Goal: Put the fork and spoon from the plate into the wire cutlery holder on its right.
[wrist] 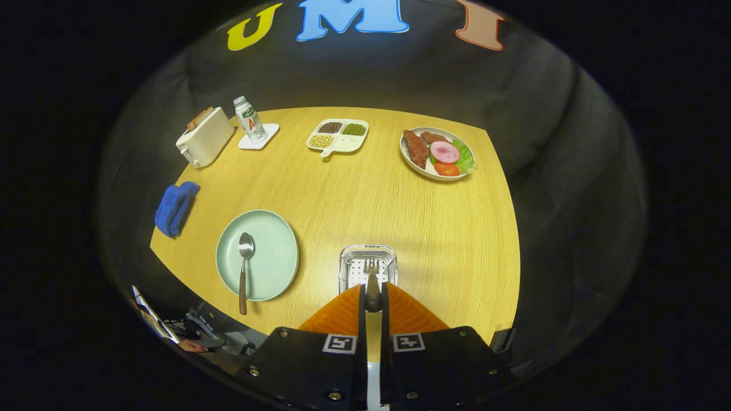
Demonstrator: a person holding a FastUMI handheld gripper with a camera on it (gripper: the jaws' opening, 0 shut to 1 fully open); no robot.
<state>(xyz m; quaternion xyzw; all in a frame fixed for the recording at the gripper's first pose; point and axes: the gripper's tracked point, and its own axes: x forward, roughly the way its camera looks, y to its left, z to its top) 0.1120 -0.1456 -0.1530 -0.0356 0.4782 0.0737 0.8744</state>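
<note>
Claw [373, 297] grips fork [372, 271] above holder [368, 265]; fork's handle hidden

Mint-green plate [274, 251]; blue cloth [174, 208]; white toaster [204, 138]; light woodgrain table [365, 200].

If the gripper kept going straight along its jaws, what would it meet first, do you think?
Probably the wire cutlery holder: the gripper, jaws shut on the fork, points at it, tines over its opening. Depth is unclear.

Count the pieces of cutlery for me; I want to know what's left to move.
2. The spoon lies on the green plate. The fork is clamped between the fingers, tines over the wire holder.
</note>
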